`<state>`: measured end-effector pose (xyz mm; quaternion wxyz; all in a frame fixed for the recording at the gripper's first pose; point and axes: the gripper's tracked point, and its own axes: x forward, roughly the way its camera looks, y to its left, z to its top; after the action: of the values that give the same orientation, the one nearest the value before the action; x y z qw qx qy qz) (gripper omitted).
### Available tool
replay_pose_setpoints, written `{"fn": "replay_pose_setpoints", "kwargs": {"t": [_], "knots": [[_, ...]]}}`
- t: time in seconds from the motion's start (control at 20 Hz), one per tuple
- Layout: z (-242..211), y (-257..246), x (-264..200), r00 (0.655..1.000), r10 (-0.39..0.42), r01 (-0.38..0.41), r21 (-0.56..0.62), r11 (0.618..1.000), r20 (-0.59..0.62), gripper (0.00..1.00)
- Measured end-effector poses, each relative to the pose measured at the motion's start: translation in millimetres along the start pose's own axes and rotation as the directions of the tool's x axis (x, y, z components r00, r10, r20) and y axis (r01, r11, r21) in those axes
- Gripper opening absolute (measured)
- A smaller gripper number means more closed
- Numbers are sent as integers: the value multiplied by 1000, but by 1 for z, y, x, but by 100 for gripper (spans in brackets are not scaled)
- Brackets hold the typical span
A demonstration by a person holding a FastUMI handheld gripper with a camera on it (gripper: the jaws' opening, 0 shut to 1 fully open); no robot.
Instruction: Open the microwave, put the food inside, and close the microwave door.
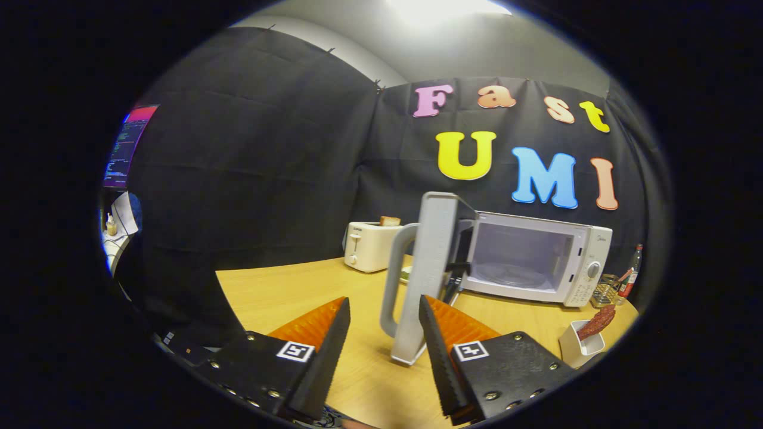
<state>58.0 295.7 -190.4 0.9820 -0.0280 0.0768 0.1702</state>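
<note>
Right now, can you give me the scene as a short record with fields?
door: microwave door swung open, edge-on, handle between the fingers
gripper: gripper open, touching nothing
microwave: microwave cavity shows no food, turntable visible
food: sausage in white cup, right of the fingers
toaster: toaster left of the microwave, bread in slot
surface: table

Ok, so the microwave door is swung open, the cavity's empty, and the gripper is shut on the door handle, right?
Not quite. In the gripper view the microwave door is swung open and its cavity looks empty, but the gripper is open: the door handle stands just ahead of the spread fingers, and neither presses on it.
</note>
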Motion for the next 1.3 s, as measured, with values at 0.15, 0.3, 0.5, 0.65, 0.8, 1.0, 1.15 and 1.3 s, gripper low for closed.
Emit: {"fn": "replay_pose_setpoints", "kwargs": {"t": [0.15, 0.3, 0.5, 0.65, 0.8, 1.0, 1.15, 1.3], "knots": [[-1, -56, -7, 998, -66, 66, -14, 998, -18, 94], [-9, -115, -18, 993, -110, 110, 13, 994, -49, 97], [-20, -219, -38, 965, -249, 254, 61, 965, -82, 97], [-32, -293, -47, 928, -359, 366, 58, 929, -102, 97], [-58, -342, -47, 908, -385, 405, 113, 907, -162, 97], [-86, -380, -40, 900, -379, 422, 214, 881, -213, 97], [-106, -382, -27, 918, -312, 380, 317, 869, -245, 99], [-110, -375, -11, 949, -208, 300, 470, 830, -239, 98]]}}
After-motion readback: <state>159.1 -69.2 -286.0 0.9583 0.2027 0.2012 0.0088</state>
